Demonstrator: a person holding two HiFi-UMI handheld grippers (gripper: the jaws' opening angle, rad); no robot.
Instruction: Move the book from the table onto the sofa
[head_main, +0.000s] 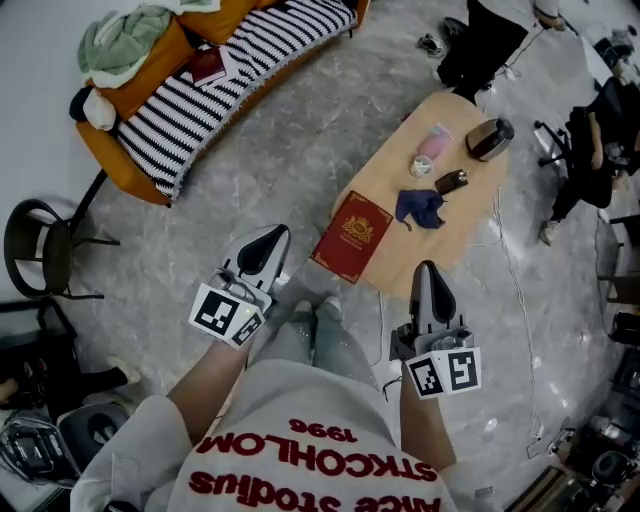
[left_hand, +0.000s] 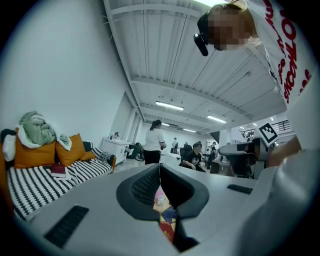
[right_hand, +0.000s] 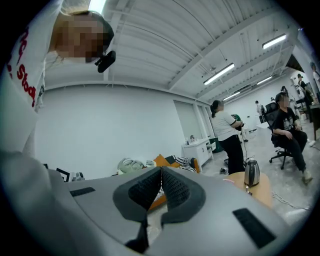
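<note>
A red book (head_main: 352, 237) with a gold crest lies at the near end of the low wooden table (head_main: 470, 205); a slice of the red book (left_hand: 167, 231) shows between the jaws in the left gripper view. The sofa (head_main: 215, 75) with a striped cover stands at the upper left, also seen as the sofa (left_hand: 45, 180) in the left gripper view. My left gripper (head_main: 277, 235) is shut and empty, left of the book. My right gripper (head_main: 427, 268) is shut and empty, off the table's near edge. Both point level, with the left gripper (left_hand: 159, 166) and the right gripper (right_hand: 161, 171) showing jaws pressed together.
On the table sit a blue cloth (head_main: 420, 207), a pink cup (head_main: 434, 143), a white cup (head_main: 421, 165), a dark case (head_main: 451, 181) and a kettle (head_main: 489, 139). A small red book (head_main: 208, 65) lies on the sofa. A black chair (head_main: 45, 250) stands left. People sit and stand beyond.
</note>
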